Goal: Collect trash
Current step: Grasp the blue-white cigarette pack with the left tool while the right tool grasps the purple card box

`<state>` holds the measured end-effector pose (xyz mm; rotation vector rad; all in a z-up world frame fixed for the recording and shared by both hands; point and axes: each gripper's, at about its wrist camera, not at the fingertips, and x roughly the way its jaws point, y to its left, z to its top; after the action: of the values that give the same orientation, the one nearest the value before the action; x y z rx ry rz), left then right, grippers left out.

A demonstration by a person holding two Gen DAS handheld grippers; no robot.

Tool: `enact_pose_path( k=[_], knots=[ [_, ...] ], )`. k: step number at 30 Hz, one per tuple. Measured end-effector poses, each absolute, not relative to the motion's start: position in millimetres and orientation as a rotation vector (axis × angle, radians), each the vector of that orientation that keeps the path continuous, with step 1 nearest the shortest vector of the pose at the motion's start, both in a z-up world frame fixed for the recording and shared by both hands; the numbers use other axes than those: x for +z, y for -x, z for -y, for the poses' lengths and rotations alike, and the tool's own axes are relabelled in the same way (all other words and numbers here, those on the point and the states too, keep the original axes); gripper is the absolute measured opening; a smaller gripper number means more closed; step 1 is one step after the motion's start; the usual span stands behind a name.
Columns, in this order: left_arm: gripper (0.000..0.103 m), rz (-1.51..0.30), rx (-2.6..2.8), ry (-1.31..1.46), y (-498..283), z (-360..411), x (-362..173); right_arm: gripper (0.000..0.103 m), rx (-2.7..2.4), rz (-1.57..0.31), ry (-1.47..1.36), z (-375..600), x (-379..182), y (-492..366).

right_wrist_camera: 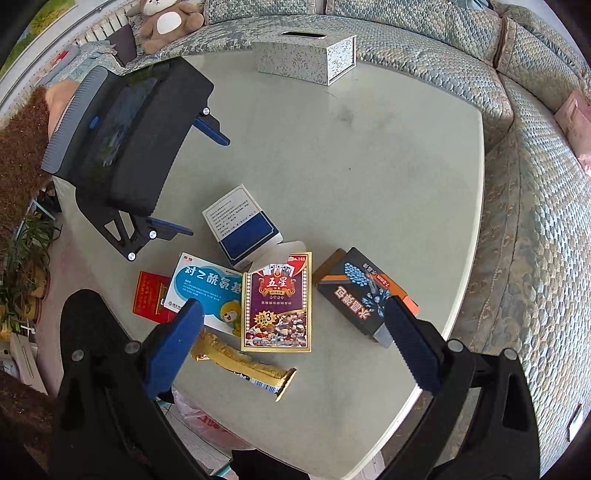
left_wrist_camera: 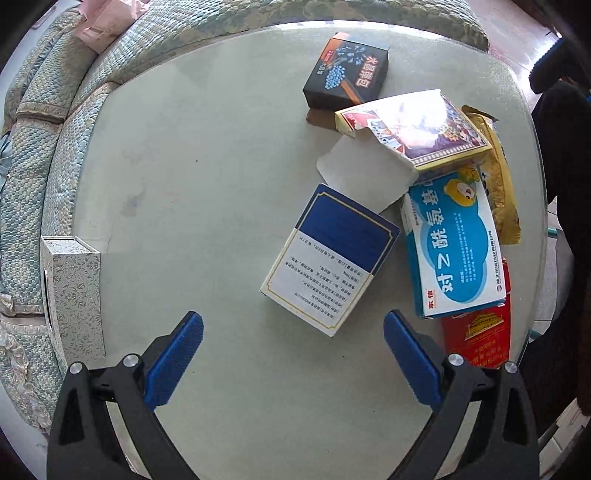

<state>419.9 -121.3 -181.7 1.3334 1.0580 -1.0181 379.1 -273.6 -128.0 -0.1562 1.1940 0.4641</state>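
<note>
Several pieces of trash lie on the pale glass-topped table (left_wrist_camera: 184, 166): a blue-and-white box (left_wrist_camera: 332, 258), a black box (left_wrist_camera: 347, 72), a torn playing-card box (left_wrist_camera: 417, 125), a light blue medicine box (left_wrist_camera: 454, 251), a red packet (left_wrist_camera: 480, 339) and a gold wrapper (left_wrist_camera: 498, 177). My left gripper (left_wrist_camera: 293, 325) is open just short of the blue-and-white box (right_wrist_camera: 243, 225). My right gripper (right_wrist_camera: 293, 306) is open above the card box (right_wrist_camera: 279, 302), with the gold wrapper (right_wrist_camera: 243, 365) and black box (right_wrist_camera: 358, 291) beside it. The left gripper (right_wrist_camera: 207, 187) appears opposite, empty.
A patterned tissue box (right_wrist_camera: 306, 59) stands at the table's far edge. A quilted blue-green sofa (right_wrist_camera: 517, 184) wraps around the table, with a plush bear (right_wrist_camera: 166, 22) on it. A plastic bag (right_wrist_camera: 199, 417) lies below the table edge. Potted plants (right_wrist_camera: 22, 266) stand on the floor.
</note>
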Motion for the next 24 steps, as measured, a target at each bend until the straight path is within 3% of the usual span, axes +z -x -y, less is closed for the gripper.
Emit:
enact_pose_path(
  k=[24],
  knots=[
    [0.097,-1.098,-1.113,-1.468,-474.0,162.4,-243.7,0.095,0.478,-1.315,0.243,249.5,-194.2,-391.6]
  ],
)
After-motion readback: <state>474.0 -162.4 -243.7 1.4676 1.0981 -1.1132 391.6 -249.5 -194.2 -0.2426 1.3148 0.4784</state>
